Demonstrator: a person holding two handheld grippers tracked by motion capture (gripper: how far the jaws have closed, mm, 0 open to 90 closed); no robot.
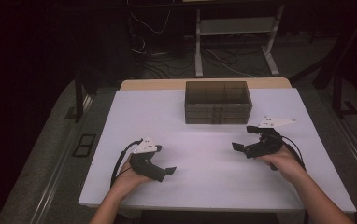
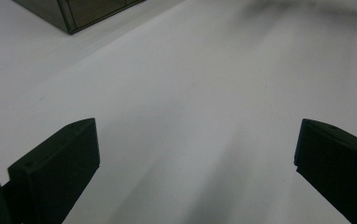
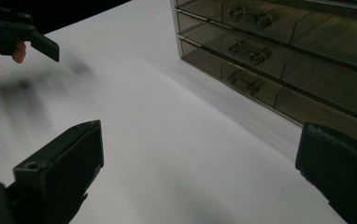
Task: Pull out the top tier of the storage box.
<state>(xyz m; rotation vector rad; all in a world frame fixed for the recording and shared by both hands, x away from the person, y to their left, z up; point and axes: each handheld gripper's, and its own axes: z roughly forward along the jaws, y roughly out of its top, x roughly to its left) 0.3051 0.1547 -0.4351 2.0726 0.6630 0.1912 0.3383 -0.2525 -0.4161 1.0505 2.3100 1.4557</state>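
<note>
A small smoky drawer box with three drawers stands at the far middle of the white table, and its drawers look closed, though the dim light makes this hard to be sure. The left gripper is held low over the near left part of the table, well apart from the box, with its jaws wide open and nothing between them. The right gripper is near the right front of the box, not touching it, also wide open and holding nothing.
</note>
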